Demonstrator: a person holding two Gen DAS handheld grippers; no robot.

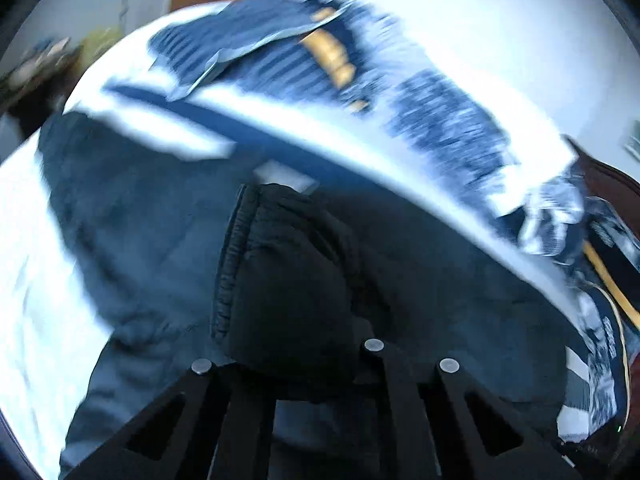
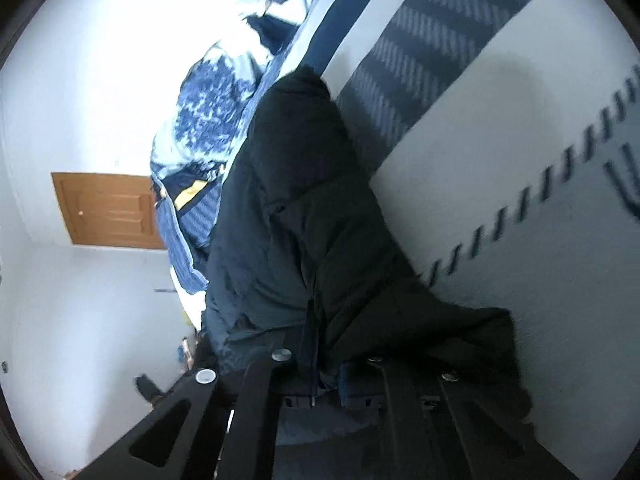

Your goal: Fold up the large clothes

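Where each claw grips — dark jacket (image 1: 280, 264) pinched between left claw (image 1: 292, 364) and right claw (image 2: 328, 360).

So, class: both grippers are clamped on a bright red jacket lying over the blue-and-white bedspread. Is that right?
Not quite. The jacket is dark, black to navy, not red, as the right wrist view shows. Left gripper and right gripper both grip it over the blue-and-white bedspread.

- Left wrist view: very near, looking forward and down over the dark jacket (image 1: 288, 272) toward the far bed (image 1: 340, 148); blurred.
- Right wrist view: rolled sideways, close on the same jacket (image 2: 304, 216); door (image 2: 108, 210) far left.
- Shared: jacket, patterned bedding.
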